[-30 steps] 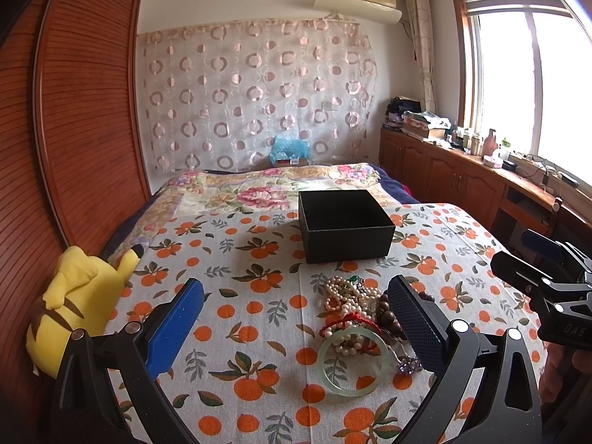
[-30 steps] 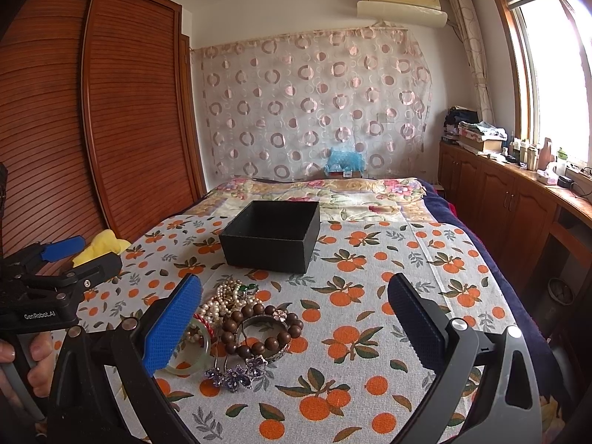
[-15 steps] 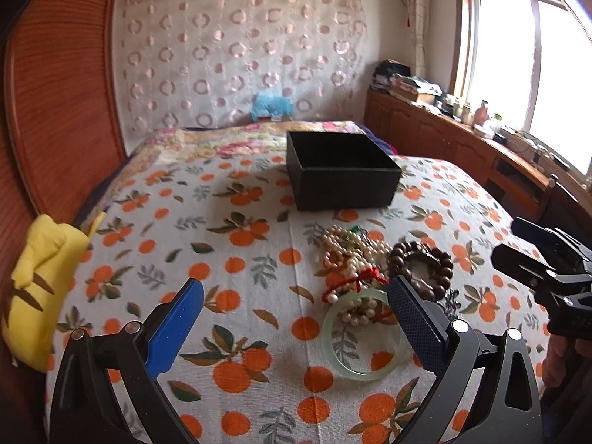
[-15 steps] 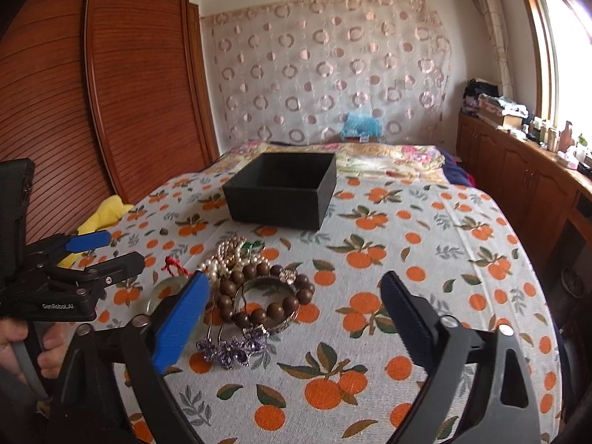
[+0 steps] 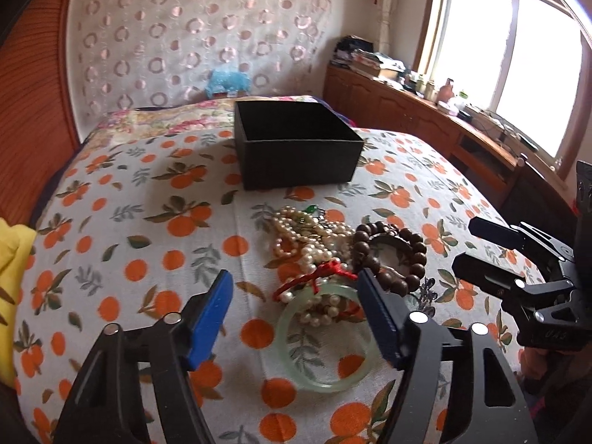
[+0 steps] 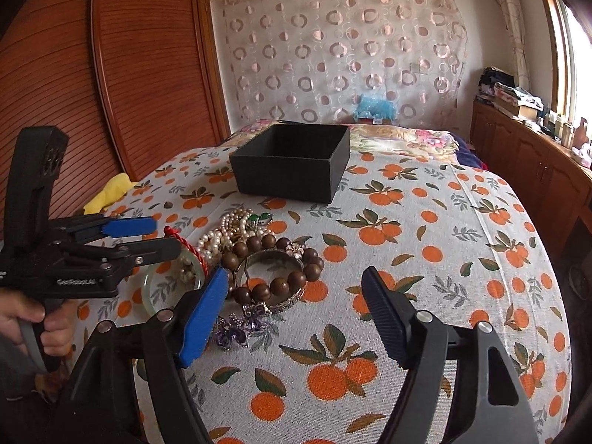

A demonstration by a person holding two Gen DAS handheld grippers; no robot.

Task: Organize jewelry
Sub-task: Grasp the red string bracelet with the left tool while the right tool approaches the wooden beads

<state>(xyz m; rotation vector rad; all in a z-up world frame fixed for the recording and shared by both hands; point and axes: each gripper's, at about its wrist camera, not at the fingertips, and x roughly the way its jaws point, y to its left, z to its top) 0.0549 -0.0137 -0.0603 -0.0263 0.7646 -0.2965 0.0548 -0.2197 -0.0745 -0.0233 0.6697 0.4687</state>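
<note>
A heap of jewelry lies on the orange-print bedspread: a pale green jade bangle (image 5: 325, 336), a pearl necklace (image 5: 307, 236), a red cord (image 5: 318, 277), a brown wooden bead bracelet (image 6: 273, 270) and a purple flower brooch (image 6: 240, 323). An open black box (image 5: 296, 148) stands behind the heap, and also shows in the right wrist view (image 6: 292, 162). My left gripper (image 5: 296, 318) is open, low over the bangle. My right gripper (image 6: 296, 314) is open and empty, just right of the beads and brooch.
A yellow plush toy (image 5: 11, 259) lies at the bed's left edge by the wooden wardrobe (image 6: 111, 74). A wooden cabinet with clutter (image 5: 425, 111) runs under the window at right. The bedspread (image 6: 444, 259) to the right of the heap is bare.
Both grippers have moved forward and down toward the heap. The left gripper now straddles the near part of the bangle. Both stay open.
</note>
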